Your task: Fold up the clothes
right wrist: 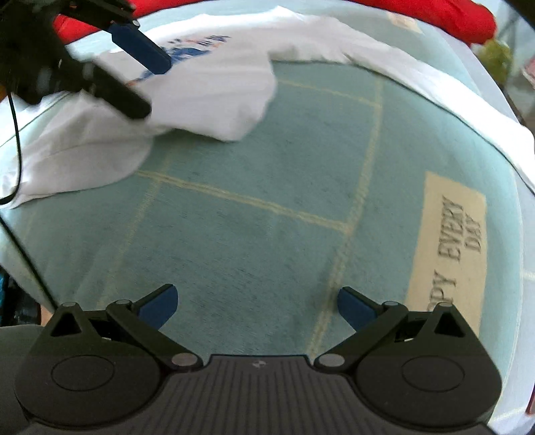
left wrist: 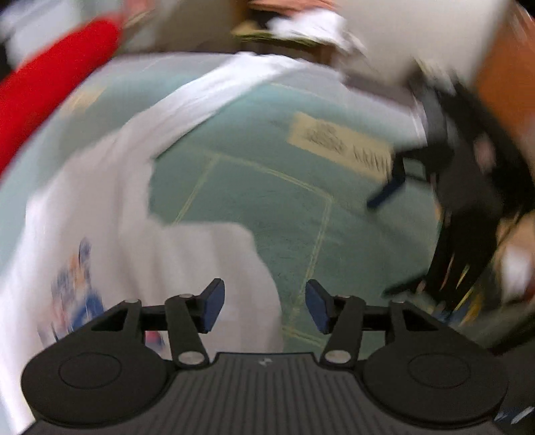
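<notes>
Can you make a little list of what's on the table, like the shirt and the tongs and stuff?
shirt: white t-shirt with a blue print, rumpled, lying on the mat
mat: teal mat with pale lines and a cream label
left tongs: open, nothing between them
right tongs: open, empty, over bare mat
behind: red cloth

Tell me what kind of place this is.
Probably a room in a home, set up for folding laundry. A white printed T-shirt lies on a teal mat with a "HAPPY EVERY DAY" style label, and a red garment lies at the mat's far edge.
</notes>
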A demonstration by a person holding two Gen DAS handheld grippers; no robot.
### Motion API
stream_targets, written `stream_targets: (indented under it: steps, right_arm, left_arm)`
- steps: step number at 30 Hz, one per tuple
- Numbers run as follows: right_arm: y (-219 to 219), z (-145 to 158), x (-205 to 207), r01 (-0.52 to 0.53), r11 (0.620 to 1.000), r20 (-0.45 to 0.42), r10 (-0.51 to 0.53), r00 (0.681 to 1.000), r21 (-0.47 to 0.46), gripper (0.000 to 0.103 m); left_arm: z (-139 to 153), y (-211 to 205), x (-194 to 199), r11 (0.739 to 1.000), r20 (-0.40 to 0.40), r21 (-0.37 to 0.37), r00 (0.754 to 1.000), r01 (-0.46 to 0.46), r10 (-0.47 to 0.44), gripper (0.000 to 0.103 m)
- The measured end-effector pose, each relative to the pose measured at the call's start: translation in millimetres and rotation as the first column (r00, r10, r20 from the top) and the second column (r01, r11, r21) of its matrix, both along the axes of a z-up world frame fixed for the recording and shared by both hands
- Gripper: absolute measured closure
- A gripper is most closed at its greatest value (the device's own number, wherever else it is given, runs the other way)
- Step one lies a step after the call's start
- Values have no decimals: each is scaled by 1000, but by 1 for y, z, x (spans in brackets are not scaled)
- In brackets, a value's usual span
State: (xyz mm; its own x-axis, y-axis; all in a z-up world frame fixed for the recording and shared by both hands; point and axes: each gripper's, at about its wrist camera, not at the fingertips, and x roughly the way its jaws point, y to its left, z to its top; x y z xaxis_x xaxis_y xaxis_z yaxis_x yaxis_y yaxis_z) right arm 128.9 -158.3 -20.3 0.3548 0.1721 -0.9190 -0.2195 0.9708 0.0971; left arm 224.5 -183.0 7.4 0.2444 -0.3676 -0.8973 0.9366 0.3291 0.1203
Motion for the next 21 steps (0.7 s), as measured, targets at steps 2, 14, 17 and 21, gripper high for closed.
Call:
stream_targets:
  steps: [2,14,17,21]
  right_arm:
    - [-4,-1,1,20,1000,2,-20,1000,4,0]
    - [-52,7,-5,101,992,-21,-100,995,76,0]
    - [-66,15,3,107,988,-18,-105,994,114,0]
    - [-69,20,10,91,982,-9,-91,996,167,0]
  left_arm:
    - [-16,-8,-13,996,104,58,992,67,-73,47]
    - [1,56,29,958,160,-55,944,-282,287,45]
    - [-5,81,50,908,104,-97,903,-409,417,45]
    - [-15,116,75,812,-38,-160,826,-561,563,45]
